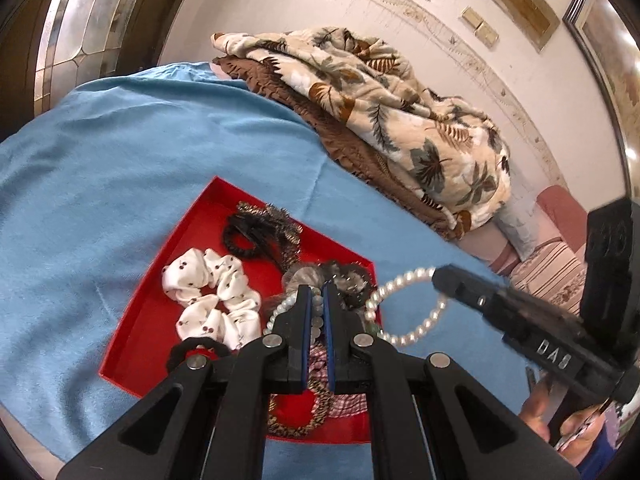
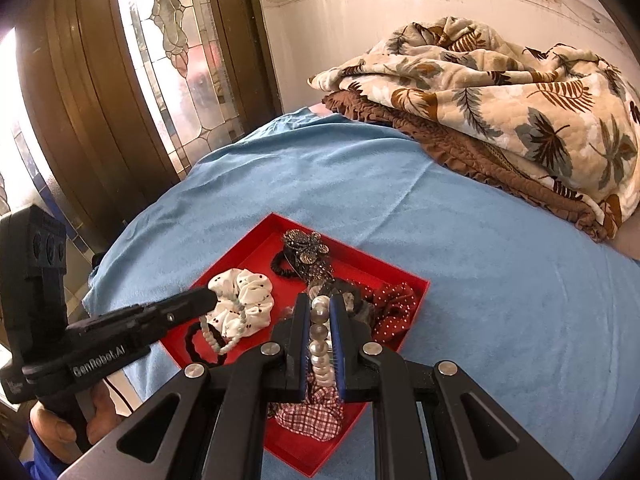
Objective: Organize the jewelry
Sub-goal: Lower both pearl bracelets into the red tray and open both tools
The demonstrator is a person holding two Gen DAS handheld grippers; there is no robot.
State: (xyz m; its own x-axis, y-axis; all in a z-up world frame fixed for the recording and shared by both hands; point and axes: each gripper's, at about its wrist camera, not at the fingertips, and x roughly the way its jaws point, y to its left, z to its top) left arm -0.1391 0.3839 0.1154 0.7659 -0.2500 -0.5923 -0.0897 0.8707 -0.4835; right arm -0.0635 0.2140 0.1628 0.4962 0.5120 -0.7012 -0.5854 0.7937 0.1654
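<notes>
Glossy pearl bracelet (image 2: 320, 344), matt red tray (image 1: 156, 280) (soft blue cloth (image 1: 160, 140) beneath).

Bright window (image 2: 176, 60) daylight, glare, fisheye edges, sharp focus

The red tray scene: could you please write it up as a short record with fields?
surface: blue cloth
container: red tray lying on the cloth
in tray: white scrunchie, black hair tie, checked scrunchie
left hand-held gripper: shut on pale bead bracelet
right hand-held gripper: shut on pearl bracelet
background: leaf-print blanket
</notes>
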